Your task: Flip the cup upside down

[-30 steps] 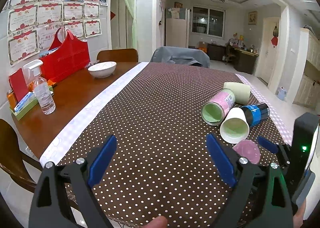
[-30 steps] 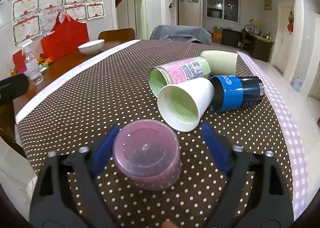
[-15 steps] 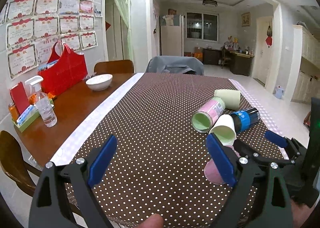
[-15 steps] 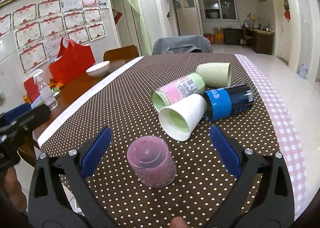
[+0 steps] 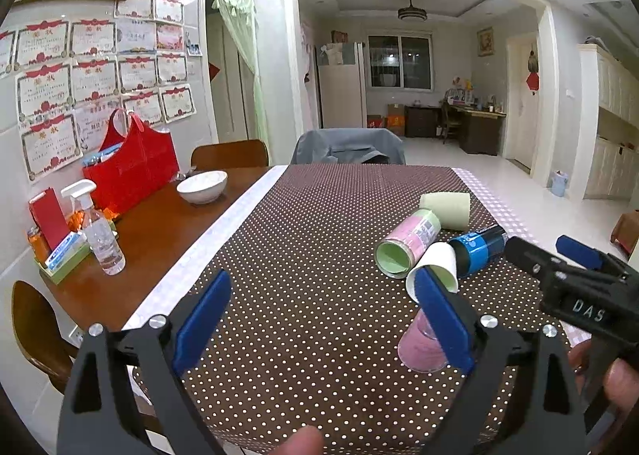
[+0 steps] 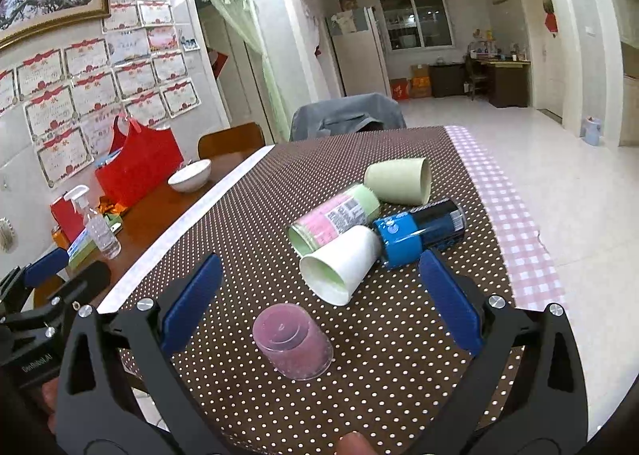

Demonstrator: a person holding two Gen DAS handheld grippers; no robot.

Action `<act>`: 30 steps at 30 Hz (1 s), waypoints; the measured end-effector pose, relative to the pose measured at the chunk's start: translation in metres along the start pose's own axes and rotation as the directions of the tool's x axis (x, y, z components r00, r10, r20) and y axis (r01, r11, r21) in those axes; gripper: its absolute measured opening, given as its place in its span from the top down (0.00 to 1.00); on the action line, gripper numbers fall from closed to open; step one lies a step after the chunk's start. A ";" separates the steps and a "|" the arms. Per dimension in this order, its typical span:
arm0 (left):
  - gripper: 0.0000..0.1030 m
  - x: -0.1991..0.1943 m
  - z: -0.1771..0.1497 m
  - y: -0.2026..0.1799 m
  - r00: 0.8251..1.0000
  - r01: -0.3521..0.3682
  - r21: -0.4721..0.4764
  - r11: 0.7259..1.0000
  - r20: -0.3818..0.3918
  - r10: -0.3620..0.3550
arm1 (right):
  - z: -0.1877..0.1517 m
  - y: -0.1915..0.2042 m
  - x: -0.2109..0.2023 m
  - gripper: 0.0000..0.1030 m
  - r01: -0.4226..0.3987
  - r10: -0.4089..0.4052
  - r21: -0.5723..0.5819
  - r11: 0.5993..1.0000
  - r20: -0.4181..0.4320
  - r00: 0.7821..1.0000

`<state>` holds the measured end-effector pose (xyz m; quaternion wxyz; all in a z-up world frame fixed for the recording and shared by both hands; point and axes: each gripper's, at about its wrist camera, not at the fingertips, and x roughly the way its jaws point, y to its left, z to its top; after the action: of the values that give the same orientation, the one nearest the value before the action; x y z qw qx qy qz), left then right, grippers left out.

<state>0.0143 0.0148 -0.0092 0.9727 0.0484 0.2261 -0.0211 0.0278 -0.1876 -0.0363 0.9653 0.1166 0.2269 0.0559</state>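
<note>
there: pink cup (image 6: 293, 341) inverted near tablecloth edge (image 6: 199, 415), both grippers' jaws wide, empty.

The translucent pink cup (image 6: 292, 343) stands upside down, base up and rim down, on the brown dotted tablecloth (image 6: 279, 191), near 4 toppled cups.

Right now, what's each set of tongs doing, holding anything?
Left tongs: open, empty.
Right tongs: open, empty; pink cup stands upside down, free between them.
</note>
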 end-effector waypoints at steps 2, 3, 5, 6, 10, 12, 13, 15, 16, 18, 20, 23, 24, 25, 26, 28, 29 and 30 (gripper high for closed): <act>0.11 -0.004 0.001 -0.002 1.000 0.000 0.006 1.000 0.006 0.000 | 0.002 0.000 -0.007 0.06 0.002 -0.002 0.000 1.000 0.012 1.000; 0.11 -0.007 0.002 -0.004 1.000 0.002 0.009 1.000 0.010 -0.002 | 0.003 -0.001 -0.010 0.06 0.002 -0.002 0.000 1.000 0.016 1.000; 0.07 -0.011 0.003 -0.006 1.000 0.007 0.012 1.000 0.017 -0.007 | 0.004 -0.001 -0.015 0.06 0.005 -0.005 -0.003 1.000 0.027 1.000; 0.07 -0.013 0.004 -0.007 1.000 0.007 0.013 1.000 0.021 -0.008 | 0.005 0.000 -0.019 0.06 0.008 -0.007 -0.004 1.000 0.033 0.999; 0.07 -0.021 0.006 -0.011 0.999 0.013 0.019 1.000 0.035 -0.014 | 0.007 -0.001 -0.032 0.06 0.013 -0.013 -0.005 1.000 0.057 0.998; 0.07 -0.025 0.007 -0.012 0.999 0.016 0.020 1.000 0.042 -0.016 | 0.008 -0.001 -0.038 0.06 0.021 -0.021 -0.007 1.000 0.069 0.997; 0.07 -0.028 0.008 -0.013 0.999 0.018 0.019 1.000 0.046 -0.019 | 0.009 -0.002 -0.040 0.06 0.025 -0.024 -0.008 1.000 0.073 0.997; 0.07 -0.031 0.008 -0.015 0.998 0.020 0.020 1.000 0.052 -0.021 | 0.009 -0.001 -0.046 0.06 0.031 -0.030 -0.012 0.999 0.082 0.996; 0.07 -0.034 0.008 -0.015 0.998 0.021 0.021 1.000 0.056 -0.022 | 0.009 -0.002 -0.050 0.06 0.036 -0.034 -0.013 0.999 0.088 0.996; 0.04 -0.036 0.008 -0.016 0.998 0.023 0.021 1.000 0.060 -0.024 | 0.010 -0.002 -0.057 0.06 0.046 -0.044 -0.016 0.999 0.104 0.994; 0.04 -0.040 0.008 -0.017 0.998 0.024 0.021 1.000 0.066 -0.025 | 0.010 -0.001 -0.062 0.06 0.054 -0.052 -0.020 0.998 0.116 0.992; 0.04 -0.044 0.008 -0.019 0.997 0.030 0.021 0.999 0.072 -0.031 | 0.009 0.001 -0.069 0.06 0.076 -0.071 -0.032 0.997 0.135 0.988; 0.04 -0.045 0.008 -0.019 0.997 0.032 0.022 0.999 0.073 -0.034 | 0.008 0.001 -0.071 0.06 0.084 -0.078 -0.036 0.996 0.141 0.987; 0.04 -0.045 0.008 -0.019 0.997 0.034 0.021 0.999 0.074 -0.035 | 0.008 0.001 -0.073 0.06 0.089 -0.083 -0.038 0.995 0.144 0.986; 0.04 -0.046 0.008 -0.019 0.997 0.037 0.020 0.999 0.073 -0.038 | 0.008 0.001 -0.075 0.06 0.095 -0.089 -0.040 0.995 0.147 0.985; 0.04 -0.047 0.007 -0.019 0.996 0.039 0.018 0.999 0.074 -0.040 | 0.008 0.001 -0.076 0.06 0.105 -0.097 -0.042 0.994 0.154 0.983; 0.04 -0.048 0.007 -0.019 0.996 0.038 0.016 0.999 0.075 -0.040 | 0.008 0.002 -0.077 0.06 0.113 -0.104 -0.047 0.993 0.158 0.982; 0.04 -0.049 0.007 -0.019 0.996 0.039 0.015 0.999 0.075 -0.040 | 0.008 0.003 -0.078 0.06 0.118 -0.109 -0.050 0.992 0.161 0.981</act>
<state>-0.0276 -0.0040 0.0169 0.9796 0.0498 0.1899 -0.0435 -0.0383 -0.1990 0.0042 0.9849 0.0786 0.1543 -0.0020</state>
